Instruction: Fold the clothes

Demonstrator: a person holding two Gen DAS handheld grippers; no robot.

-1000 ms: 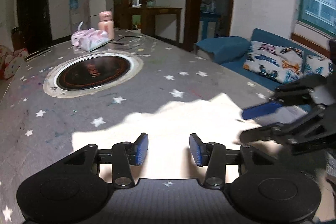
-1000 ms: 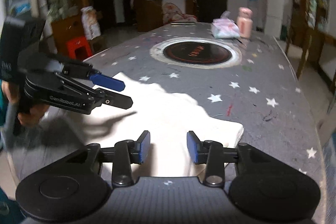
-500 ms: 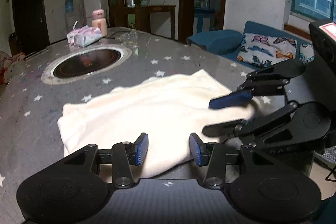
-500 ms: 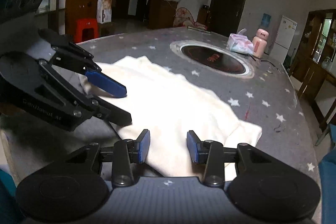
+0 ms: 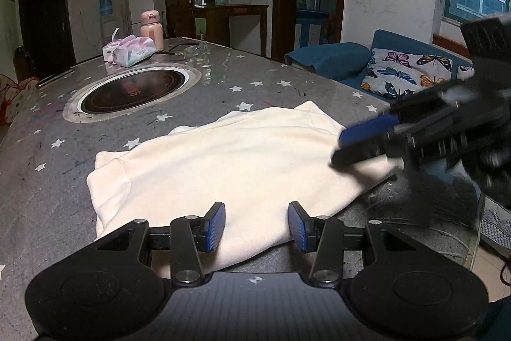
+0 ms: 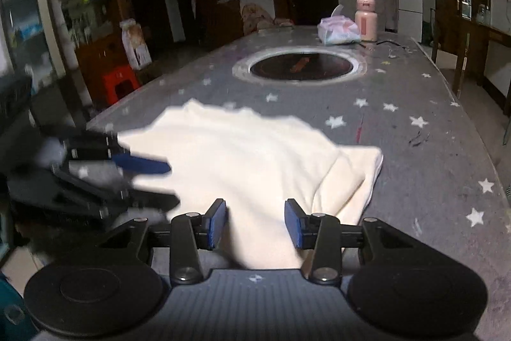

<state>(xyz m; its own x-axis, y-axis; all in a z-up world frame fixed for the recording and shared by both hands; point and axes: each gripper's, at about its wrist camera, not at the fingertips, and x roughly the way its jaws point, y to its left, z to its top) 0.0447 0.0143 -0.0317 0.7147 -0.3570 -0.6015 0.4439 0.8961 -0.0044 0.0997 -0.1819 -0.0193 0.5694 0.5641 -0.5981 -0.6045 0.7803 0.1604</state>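
a cream garment lay spread across the near end of a grey, star-patterned worktop, one sleeve end bunched at its edge in the right wrist view. the left gripper hung over the garment's near hem, its blue-padded fingers spread apart with cloth showing in the gap and nothing pinched. the right gripper hovered over the same hem from the other side, its fingers likewise parted and gripping nothing. each tool showed, blurred, at the edge of the other's view. farther along the worktop sat a round induction hob, a pack of tissues and a pink flask. a blue sofa with a butterfly cushion stood beyond the worktop's edge.
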